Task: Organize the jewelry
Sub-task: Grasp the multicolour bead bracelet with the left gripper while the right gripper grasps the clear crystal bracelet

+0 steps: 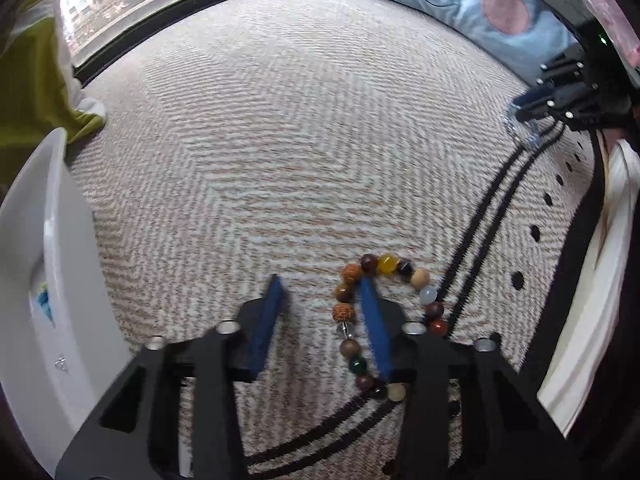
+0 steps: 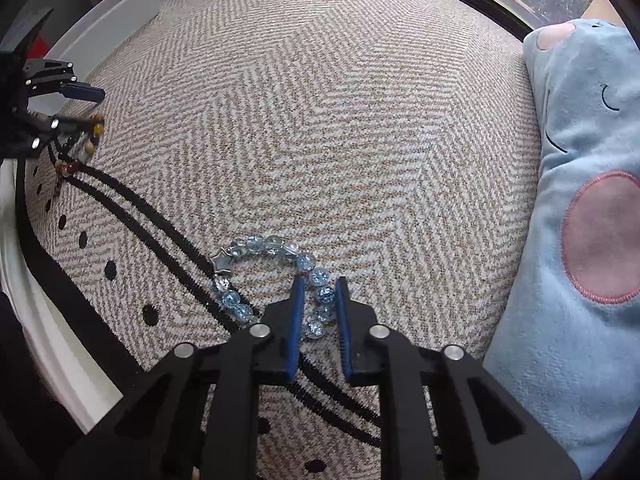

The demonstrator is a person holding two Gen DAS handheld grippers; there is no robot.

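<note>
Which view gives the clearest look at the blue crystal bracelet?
The right wrist view: the blue crystal bracelet lies close on the rug, its beads and star charm sharp, with one side of the loop between the right tool fingers. The left wrist view shows only a small blurred bit of it at the far right.

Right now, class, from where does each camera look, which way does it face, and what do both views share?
Left wrist: sits behind the left gripper, facing down over the herringbone woven rug; its open blue-padded fingers straddle one side of the multicoloured bead bracelet.
Right wrist: sits behind the right gripper, fingers either side of the pale blue glass bead bracelet.
Shared: rug, white plastic tray, light blue plush cushion, both bracelets; each view shows the other gripper.
</note>
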